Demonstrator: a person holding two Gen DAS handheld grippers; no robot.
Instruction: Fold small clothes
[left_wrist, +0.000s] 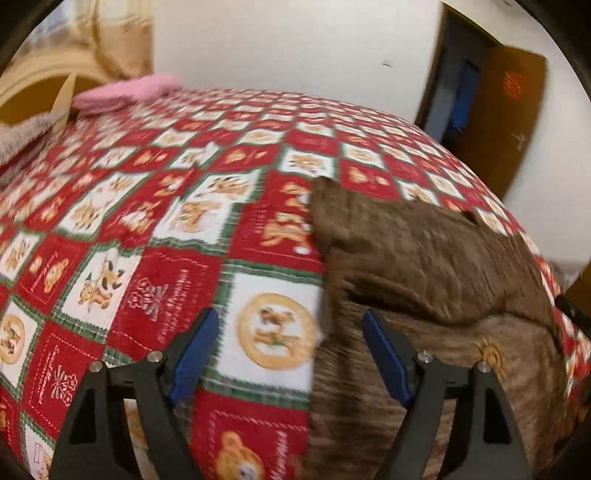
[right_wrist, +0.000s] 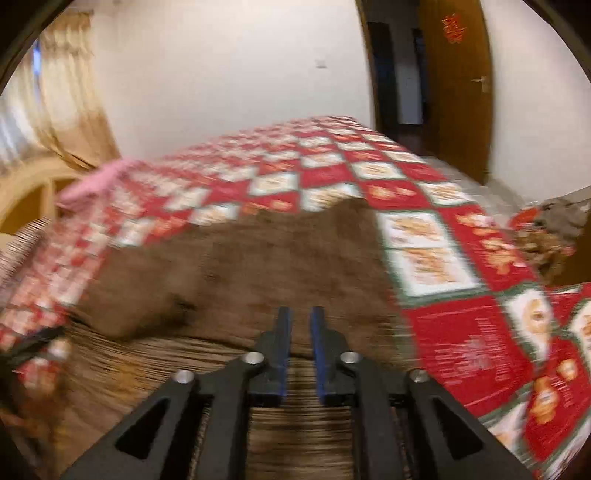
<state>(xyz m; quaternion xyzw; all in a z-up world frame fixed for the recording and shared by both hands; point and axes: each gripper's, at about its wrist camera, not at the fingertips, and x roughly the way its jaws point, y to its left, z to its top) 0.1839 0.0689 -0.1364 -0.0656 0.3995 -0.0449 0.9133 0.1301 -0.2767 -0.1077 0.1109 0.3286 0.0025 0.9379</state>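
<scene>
A: What do you see of the garment?

B: I see a brown fuzzy knit garment (left_wrist: 424, 258) lying on the bed, on a red, white and green checked quilt with bear pictures (left_wrist: 155, 229). Its upper part looks plain brown and is folded over a lower part with fine stripes. In my right view the same garment (right_wrist: 258, 258) is blurred, so I cannot tell more detail.

A: And your claws?

B: My left claw (left_wrist: 288, 347) is spread wide and holds nothing; one finger is over the quilt, the other over the garment's edge. My right claw (right_wrist: 300, 332) is nearly pressed together, with a narrow gap, above the striped part. I cannot tell if it pinches cloth.

A: Anything else?

B: A pink folded cloth (left_wrist: 125, 92) lies at the far corner.
</scene>
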